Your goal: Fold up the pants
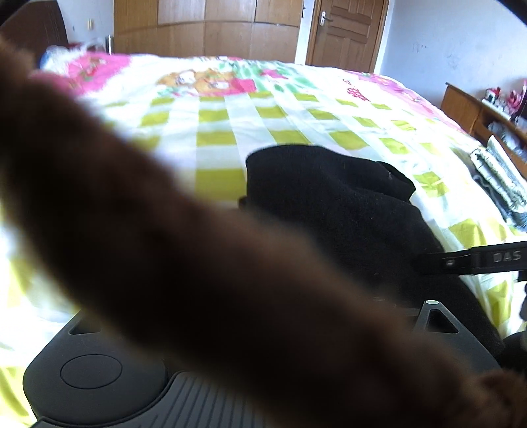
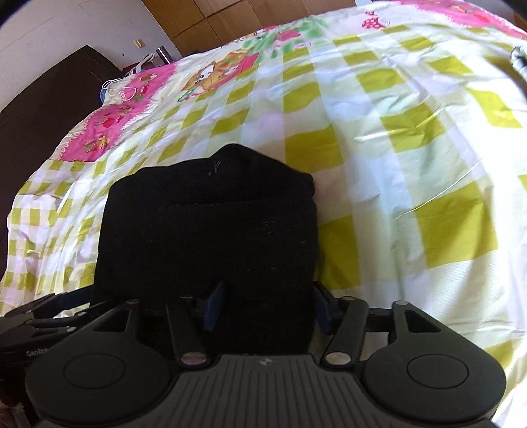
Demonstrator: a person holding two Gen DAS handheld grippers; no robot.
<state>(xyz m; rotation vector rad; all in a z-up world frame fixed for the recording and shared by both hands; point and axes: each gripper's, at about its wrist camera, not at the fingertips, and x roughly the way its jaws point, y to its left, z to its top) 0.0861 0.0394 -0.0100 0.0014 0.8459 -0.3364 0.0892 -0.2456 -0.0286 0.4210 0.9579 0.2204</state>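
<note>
Centrally, a black knitted pair of pants (image 2: 210, 224), folded into a thick block, is seen lying on the bed's green-and-white checked sheet (image 2: 411, 158) with pink cartoon panels. The right tool (image 2: 266, 307) is held low over the near edge of the pants, its two blue-padded fingers (image 2: 214, 307) spread wide, one planted on the fabric and the other just beside the bundle's right edge; nothing is pinched. The left tool (image 2: 42, 312) is glimpsed at the pants' left side. From the left wrist view, most of the frame is covered by a blurred brown furry mass (image 1: 197, 247), possibly a sleeve, so the left fingers are hidden and their state cannot be told. Beyond it, the pants are noted mid-bed, with a wooden wardrobe (image 1: 207, 29) and door (image 1: 346, 33) behind.
</note>
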